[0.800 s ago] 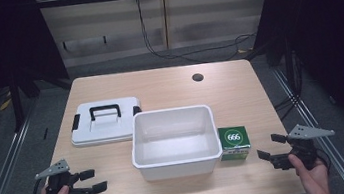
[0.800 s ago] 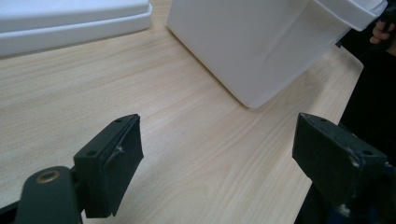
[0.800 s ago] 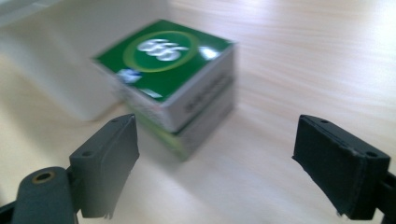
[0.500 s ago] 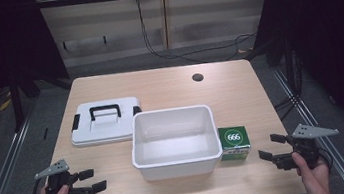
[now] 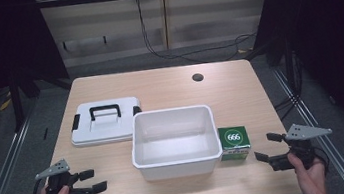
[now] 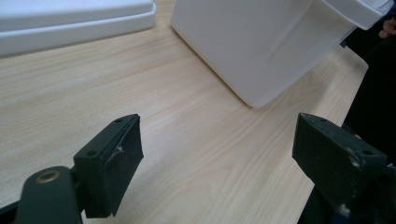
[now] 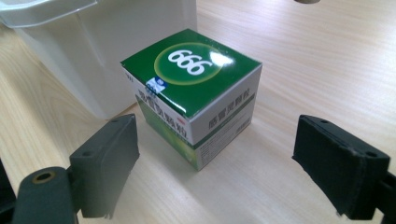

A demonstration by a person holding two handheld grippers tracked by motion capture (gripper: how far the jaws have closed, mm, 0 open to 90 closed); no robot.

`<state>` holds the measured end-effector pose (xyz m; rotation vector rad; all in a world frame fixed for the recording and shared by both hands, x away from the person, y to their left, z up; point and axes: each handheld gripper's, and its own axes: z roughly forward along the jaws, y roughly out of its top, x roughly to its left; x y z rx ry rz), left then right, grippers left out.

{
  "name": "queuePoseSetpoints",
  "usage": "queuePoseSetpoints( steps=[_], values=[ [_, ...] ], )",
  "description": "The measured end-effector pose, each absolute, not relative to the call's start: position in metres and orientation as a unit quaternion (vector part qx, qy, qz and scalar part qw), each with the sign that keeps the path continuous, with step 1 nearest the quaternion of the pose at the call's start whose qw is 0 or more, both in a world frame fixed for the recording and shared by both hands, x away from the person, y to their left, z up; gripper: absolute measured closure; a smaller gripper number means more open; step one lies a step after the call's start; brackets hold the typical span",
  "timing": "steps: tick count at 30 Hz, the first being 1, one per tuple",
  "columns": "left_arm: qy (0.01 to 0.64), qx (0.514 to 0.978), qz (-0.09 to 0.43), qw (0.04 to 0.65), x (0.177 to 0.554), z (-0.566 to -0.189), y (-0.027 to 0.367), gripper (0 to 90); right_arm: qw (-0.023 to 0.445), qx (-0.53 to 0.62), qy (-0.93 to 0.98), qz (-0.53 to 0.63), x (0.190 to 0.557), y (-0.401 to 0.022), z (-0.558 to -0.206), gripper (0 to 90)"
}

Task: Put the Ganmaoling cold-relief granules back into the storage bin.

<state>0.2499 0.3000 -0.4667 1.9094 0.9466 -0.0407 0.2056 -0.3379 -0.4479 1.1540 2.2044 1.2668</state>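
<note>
A green and white box marked 666 [image 5: 234, 143] [image 7: 194, 93] stands on the table against the right side of an empty white bin [image 5: 174, 140] [image 7: 93, 42]. My right gripper [image 5: 269, 146] [image 7: 217, 168] is open just right of the box, its jaws spread wider than the box and short of it. Near the front left corner my left gripper [image 5: 93, 181] [image 6: 217, 163] is open over bare wood, pointing toward the bin [image 6: 275, 42]. A white lid with a black handle [image 5: 105, 120] [image 6: 70, 18] lies flat left of the bin.
The light wooden table [image 5: 168, 85] has a round cable hole [image 5: 197, 77] at the back right. Bare wood lies behind the bin and along the front edge. Dark floor and metal rails flank both sides.
My right gripper has edged slightly left toward the green box. The left gripper, bin, lid and box are where they were.
</note>
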Motion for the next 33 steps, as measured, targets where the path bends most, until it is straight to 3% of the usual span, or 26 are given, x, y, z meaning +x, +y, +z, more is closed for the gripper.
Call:
queuePoseSetpoints(
  steps=[18,21,24,26,33],
  values=[
    [0.393,0.779,-0.017,0.489,0.248,-0.466,0.301,16.1,0.162,0.365,0.812,0.426,0.225,-0.325,-0.41,13.6],
    [0.391,0.78,-0.018,0.489,0.248,-0.466,0.301,16.1,0.151,0.35,0.81,0.444,0.231,-0.324,-0.406,13.7],
    [0.391,0.78,-0.017,0.488,0.248,-0.466,0.301,16.1,0.103,0.333,0.817,0.459,0.237,-0.32,-0.403,17.8],
    [0.392,0.779,-0.017,0.488,0.248,-0.466,0.302,16.1,0.103,0.334,0.824,0.445,0.24,-0.315,-0.401,12.9],
    [0.392,0.78,-0.016,0.488,0.248,-0.466,0.301,16.1,0.103,0.323,0.859,0.384,0.254,-0.3,-0.397,13.4]
  ],
)
